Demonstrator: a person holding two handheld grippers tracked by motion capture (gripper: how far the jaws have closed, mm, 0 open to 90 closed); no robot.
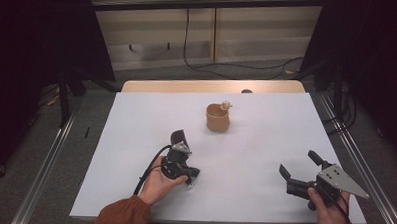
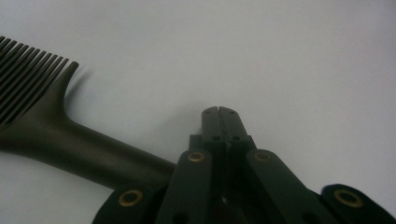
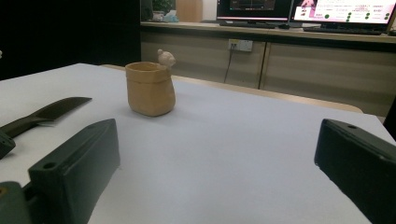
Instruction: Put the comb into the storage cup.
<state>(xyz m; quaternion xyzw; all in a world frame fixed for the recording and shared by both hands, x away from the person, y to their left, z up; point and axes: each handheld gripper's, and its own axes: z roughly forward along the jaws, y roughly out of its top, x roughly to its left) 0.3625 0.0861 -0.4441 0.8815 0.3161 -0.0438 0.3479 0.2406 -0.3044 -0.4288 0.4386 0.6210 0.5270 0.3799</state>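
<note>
A dark comb point(image 2: 56, 135) lies flat on the white table cover point(image 1: 265, 144), its teeth at the far left of the left gripper view. Its handle runs under the linkage of my left gripper point(image 2: 218, 112), which is shut with nothing between the jaws, the tips just right of the handle. From above, the left gripper point(image 1: 178, 164) sits in a hand with the comb point(image 1: 178, 137) reaching out beyond it. A tan cup point(image 1: 218, 117) with a small figure point(image 1: 226, 105) on its rim stands mid-table. My right gripper point(image 1: 298, 163) is open and holds nothing, facing the cup point(image 3: 150, 88) and the comb point(image 3: 51, 112).
The table's wooden far edge point(image 1: 212, 86) shows past the white cover. Metal rails point(image 1: 44, 166) run along both sides of the table. Cables point(image 1: 228, 67) lie on the floor behind. Monitors point(image 3: 303, 9) sit on a counter in the background.
</note>
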